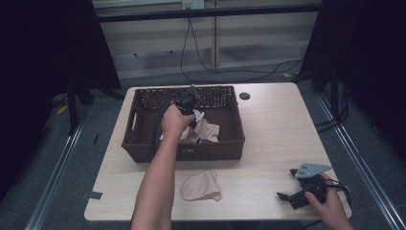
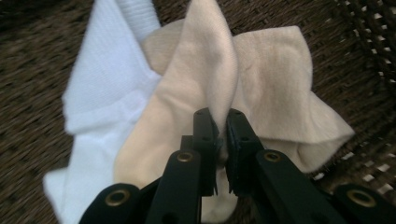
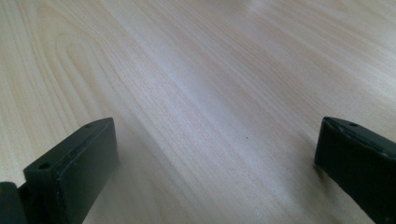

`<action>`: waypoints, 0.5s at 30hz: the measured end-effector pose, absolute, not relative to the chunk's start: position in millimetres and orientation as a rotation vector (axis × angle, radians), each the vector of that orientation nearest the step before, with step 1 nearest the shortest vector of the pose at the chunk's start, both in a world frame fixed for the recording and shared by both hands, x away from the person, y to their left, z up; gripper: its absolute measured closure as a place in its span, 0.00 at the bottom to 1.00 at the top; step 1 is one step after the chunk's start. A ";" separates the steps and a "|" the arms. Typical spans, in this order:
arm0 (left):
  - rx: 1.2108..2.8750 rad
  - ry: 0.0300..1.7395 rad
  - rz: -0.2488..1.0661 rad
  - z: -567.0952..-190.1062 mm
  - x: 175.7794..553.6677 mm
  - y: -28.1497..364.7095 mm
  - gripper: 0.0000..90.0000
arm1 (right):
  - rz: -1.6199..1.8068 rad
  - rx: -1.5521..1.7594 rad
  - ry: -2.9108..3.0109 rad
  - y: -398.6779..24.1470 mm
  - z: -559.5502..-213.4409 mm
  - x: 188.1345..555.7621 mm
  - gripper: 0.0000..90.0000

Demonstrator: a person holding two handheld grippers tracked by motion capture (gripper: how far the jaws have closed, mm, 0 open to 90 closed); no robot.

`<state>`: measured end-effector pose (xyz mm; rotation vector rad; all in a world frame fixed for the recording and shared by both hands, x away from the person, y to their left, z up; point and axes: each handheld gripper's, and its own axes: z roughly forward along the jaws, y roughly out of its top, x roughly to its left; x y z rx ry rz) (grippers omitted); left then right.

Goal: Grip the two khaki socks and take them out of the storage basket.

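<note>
High view shows the left gripper down inside the woven basket, which sits toward the table's far left part, while the left gripper view has its jaws clenched on a raised fold of a beige sock lying against a white sock on the basket floor. A second beige sock lies on the table near the front edge, just in front of the basket. The right gripper rests by the front right corner, its jaws spread wide over bare wood with nothing between them. The pinch takes only a thin ridge of cloth, so I judge the sock could slip free on lifting, or drag the white sock up with it where the two overlap. How much fabric sits between the pads is hidden by the jaws themselves, and the white sock's lower end is cut off at the frame's edge.
</note>
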<state>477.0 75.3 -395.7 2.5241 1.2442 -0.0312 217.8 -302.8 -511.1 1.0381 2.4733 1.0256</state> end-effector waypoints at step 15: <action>2.480 1.268 -0.189 -328.8 457.2 90.9 0.94 | 1.024 1.039 2.478 -302.9 -511.0 217.9 0.00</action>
